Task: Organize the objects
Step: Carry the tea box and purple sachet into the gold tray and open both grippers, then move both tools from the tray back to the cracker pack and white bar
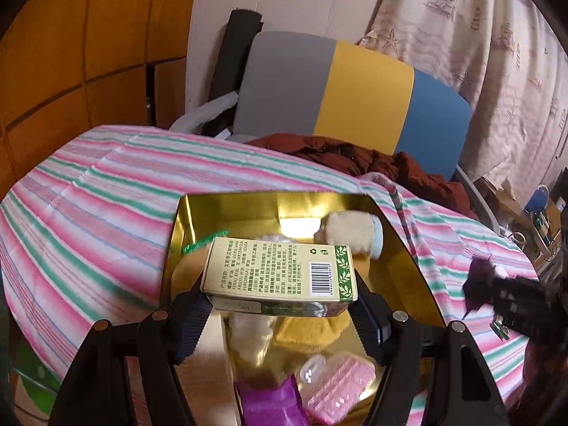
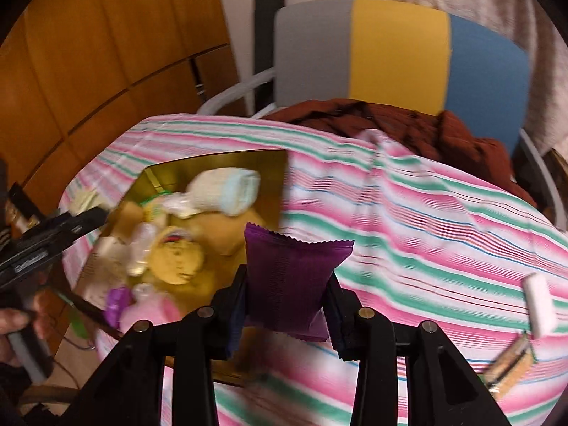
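Left tongs clamp a green carton level above the gold tin. Right tongs grip an upright purple sachet, tin to their left.

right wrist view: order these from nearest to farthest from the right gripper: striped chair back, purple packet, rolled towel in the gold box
1. purple packet: clamped between the right gripper fingers.
2. rolled towel: ahead and left, lying at the far end of the gold box.
3. striped chair back: beyond the table's far edge.
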`<state>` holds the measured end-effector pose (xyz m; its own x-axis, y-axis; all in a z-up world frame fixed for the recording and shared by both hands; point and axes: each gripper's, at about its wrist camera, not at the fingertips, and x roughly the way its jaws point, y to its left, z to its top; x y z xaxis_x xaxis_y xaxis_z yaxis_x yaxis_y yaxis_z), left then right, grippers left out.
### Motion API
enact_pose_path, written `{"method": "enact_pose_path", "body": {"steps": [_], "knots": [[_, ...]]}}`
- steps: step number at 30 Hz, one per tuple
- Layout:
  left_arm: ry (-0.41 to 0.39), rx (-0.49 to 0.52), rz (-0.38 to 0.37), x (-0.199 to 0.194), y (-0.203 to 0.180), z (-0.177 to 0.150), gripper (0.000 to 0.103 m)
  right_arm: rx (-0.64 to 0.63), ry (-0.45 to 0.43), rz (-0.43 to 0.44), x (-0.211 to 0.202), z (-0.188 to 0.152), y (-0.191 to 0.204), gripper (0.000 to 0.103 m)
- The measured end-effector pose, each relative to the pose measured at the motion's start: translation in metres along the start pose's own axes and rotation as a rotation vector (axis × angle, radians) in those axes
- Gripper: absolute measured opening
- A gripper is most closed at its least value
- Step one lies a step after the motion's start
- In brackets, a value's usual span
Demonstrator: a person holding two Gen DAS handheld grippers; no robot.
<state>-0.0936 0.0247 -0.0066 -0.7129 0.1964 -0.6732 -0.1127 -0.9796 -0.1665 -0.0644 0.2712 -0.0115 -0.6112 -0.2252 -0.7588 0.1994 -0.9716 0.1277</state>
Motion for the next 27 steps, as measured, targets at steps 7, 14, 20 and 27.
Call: {"method": "enact_pose_path", "body": {"steps": [7, 14, 20, 27], "knots": [[0.008, 0.022, 0.035, 0.017, 0.0, 0.014, 0.074, -0.024, 0.04, 0.025, 0.025, 0.0, 0.044, 0.068], [0.02, 0.053, 0.061, 0.029, -0.003, 0.015, 0.083, -0.089, 0.003, -0.021, 0.021, -0.012, 0.064, 0.097], [0.019, 0.074, 0.08, 0.028, -0.005, 0.01, 0.083, -0.115, -0.033, -0.094, 0.013, -0.02, 0.072, 0.103], [-0.006, 0.096, 0.11, 0.01, -0.013, -0.003, 0.083, -0.033, -0.072, -0.144, 0.004, -0.027, 0.068, 0.103]]}}
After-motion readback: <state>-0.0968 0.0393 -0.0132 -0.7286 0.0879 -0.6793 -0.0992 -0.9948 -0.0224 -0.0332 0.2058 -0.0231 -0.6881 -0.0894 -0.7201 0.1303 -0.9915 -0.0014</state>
